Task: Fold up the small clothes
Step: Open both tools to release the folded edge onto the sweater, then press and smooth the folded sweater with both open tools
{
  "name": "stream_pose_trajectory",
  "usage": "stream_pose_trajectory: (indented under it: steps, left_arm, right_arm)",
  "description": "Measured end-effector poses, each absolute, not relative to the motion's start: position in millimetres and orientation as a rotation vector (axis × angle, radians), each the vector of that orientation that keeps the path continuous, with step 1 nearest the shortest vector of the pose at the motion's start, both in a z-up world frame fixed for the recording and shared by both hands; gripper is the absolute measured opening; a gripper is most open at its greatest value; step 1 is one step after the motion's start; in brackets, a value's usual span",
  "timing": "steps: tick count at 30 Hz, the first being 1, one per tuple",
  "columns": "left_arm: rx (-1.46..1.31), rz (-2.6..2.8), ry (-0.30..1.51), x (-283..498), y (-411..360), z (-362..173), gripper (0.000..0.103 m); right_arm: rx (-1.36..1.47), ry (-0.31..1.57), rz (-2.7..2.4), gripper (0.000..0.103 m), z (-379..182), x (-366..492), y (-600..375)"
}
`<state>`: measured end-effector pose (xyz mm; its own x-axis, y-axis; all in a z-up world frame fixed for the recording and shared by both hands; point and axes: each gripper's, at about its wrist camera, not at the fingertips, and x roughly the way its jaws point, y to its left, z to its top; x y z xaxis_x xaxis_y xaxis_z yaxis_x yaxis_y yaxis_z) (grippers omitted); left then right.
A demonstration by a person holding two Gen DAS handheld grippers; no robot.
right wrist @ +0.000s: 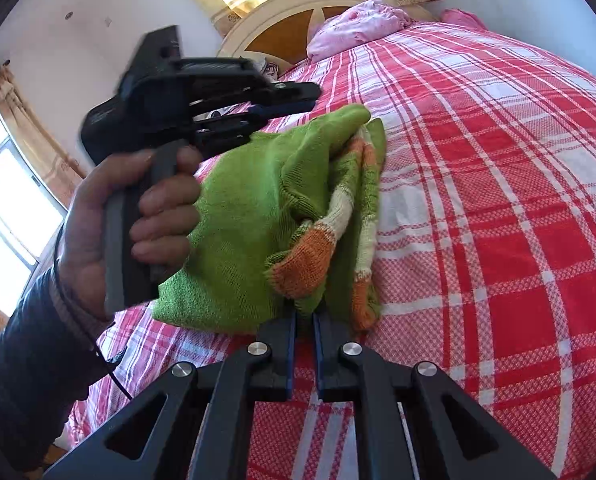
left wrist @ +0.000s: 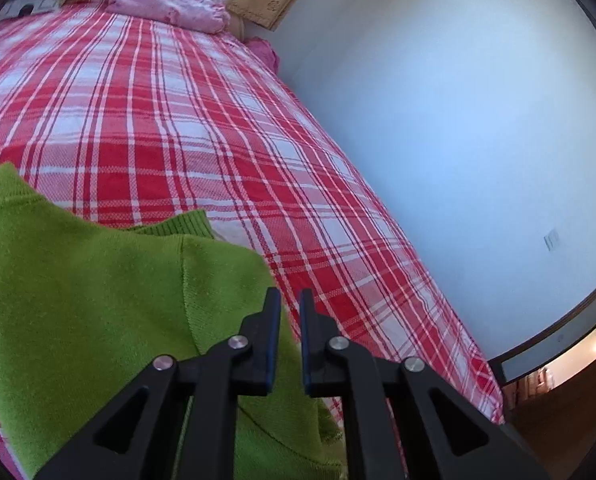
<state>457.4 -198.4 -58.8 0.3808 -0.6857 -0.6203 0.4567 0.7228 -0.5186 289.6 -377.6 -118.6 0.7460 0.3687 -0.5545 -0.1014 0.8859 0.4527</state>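
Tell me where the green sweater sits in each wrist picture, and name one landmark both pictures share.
Left wrist view: the green sweater fills the lower left, lying on the checked bedspread.
Right wrist view: it sits at the centre, its orange and cream stripes showing, with the right gripper at its near edge.
Shared landmark: the pink pillow by the headboard.

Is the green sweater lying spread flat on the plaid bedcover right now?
No: the green sweater is bunched and doubled over on the plaid bedcover, its orange-and-cream striped part showing in the folds.
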Motion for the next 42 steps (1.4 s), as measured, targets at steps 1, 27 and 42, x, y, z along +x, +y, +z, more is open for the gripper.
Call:
stream_pose_trajectory:
  steps: [1, 27, 42]
  left_arm:
    - [-0.238, -0.73, 0.9, 450.5, -196.2, -54.2, 0.014]
    - [-0.079, -0.461, 0.678, 361.2, -74.4, -102.5, 0.09]
    - [-0.007, -0.502, 0.787, 363.4, -93.0, -120.5, 0.103]
  right_arm:
    - [0.42, 0.683, 0.266, 0.007, -119.3, 289.5, -377.9]
    - [0.414, 0.734, 0.182, 0.015, -92.4, 378.5, -369.7]
    - [0.275, 0.591, -0.009, 0.048, -58.9, 353.6, -370.6]
